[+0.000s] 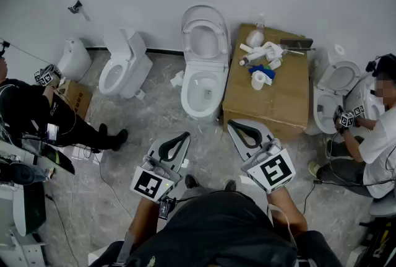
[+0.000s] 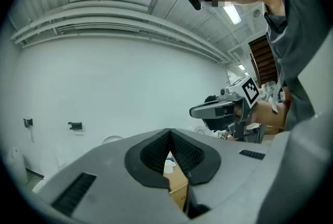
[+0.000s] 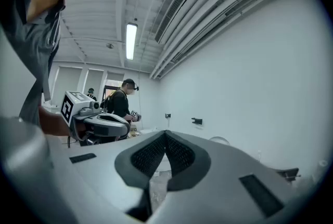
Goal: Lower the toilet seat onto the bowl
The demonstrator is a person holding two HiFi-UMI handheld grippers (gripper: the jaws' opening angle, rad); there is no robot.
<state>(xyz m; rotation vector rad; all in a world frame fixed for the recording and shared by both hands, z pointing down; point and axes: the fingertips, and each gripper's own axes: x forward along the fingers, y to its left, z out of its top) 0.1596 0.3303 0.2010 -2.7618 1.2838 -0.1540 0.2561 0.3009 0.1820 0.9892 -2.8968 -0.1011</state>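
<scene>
The white toilet [image 1: 203,86] stands against the far wall in the head view. Its seat and lid [image 1: 205,35] are raised upright against the wall, above the open bowl. My left gripper [image 1: 176,144] hovers in front of the bowl, a short way below and left of it, shut and empty. My right gripper [image 1: 248,133] is level with it to the right, near the box's front corner, also shut with nothing held. In the left gripper view the pads [image 2: 156,153] meet at the tip, and the right gripper [image 2: 227,108] shows beyond. The right gripper view shows its pads [image 3: 150,154] closed together.
A cardboard box [image 1: 281,98] with white plumbing parts and rolls stands right of the toilet. Another toilet [image 1: 124,66] stands to the left and a third [image 1: 331,89] to the right. A person crouches at each side with their own grippers. Cables lie on the floor.
</scene>
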